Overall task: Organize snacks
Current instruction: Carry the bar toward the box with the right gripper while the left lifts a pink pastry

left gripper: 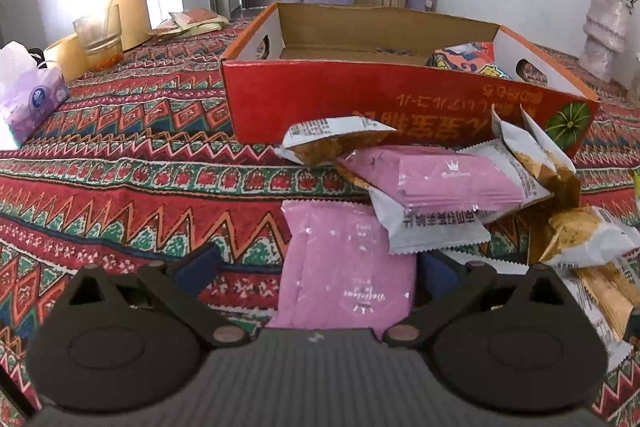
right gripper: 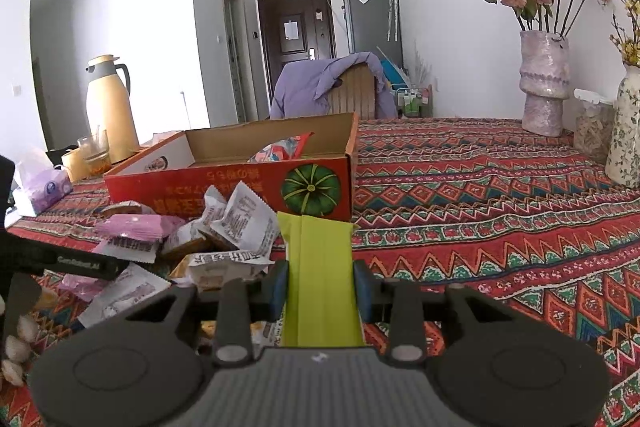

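While the left gripper point(left gripper: 320, 267) gapes around a pink packet point(left gripper: 344, 267) (crown logo), the right gripper point(right gripper: 322, 291) pinches a green packet point(right gripper: 320, 267).

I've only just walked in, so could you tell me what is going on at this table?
Someone with a handheld gripper in each hand is sorting snacks into the red cardboard box, which already holds one colourful packet. The right gripper is shut on a yellow-green packet, short of the box. The left gripper is open around a pink packet lying on the patterned tablecloth. More packets are piled in front of the box.
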`<state>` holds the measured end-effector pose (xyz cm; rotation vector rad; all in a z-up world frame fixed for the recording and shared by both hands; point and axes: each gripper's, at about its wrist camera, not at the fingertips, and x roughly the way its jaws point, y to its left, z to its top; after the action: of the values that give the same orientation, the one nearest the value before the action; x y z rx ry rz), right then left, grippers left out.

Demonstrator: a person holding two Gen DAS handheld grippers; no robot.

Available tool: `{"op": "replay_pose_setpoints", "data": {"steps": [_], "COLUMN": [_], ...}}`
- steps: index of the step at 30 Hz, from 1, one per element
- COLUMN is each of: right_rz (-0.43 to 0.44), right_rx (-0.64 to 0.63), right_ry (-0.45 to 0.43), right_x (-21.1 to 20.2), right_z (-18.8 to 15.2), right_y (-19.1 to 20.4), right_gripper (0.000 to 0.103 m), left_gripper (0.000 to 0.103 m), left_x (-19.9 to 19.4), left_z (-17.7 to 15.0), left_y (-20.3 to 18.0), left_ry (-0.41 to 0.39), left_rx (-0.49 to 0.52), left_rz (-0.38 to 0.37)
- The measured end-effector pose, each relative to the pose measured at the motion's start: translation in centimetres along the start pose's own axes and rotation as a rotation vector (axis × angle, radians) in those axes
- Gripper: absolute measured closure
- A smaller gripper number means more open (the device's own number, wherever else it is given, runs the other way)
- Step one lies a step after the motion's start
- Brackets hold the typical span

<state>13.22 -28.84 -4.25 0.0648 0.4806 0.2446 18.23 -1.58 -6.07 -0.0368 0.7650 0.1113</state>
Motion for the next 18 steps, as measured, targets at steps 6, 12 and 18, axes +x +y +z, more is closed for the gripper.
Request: {"op": "replay_pose_setpoints", "data": {"steps": [6,12,18], "right_rz": [0.019,0.024,0.011], "right_rx": [0.008,-0.002,-0.005], "right_ry": [0.003,-0.004,-0.015], "right_x": [0.4,0.2,-0.4], "right_z": [-0.2,0.0,0.3], "right_y": [0.1,0.6,0.7], "right_gripper": [0.069,0.069,0.069], "left_gripper": [0.0,0.003,0.04], "left_x": [0.2,0.1,-1.3], "left_z": [0.3,0.1,-0.5], "left_y": [-0.1,-0.1,-0.2], "left_ry": [0.017,0.01,-0.031], "left_rx": [0.003,0.004,0.019], "left_rz": [-0.002,-0.007,-0.038]}}
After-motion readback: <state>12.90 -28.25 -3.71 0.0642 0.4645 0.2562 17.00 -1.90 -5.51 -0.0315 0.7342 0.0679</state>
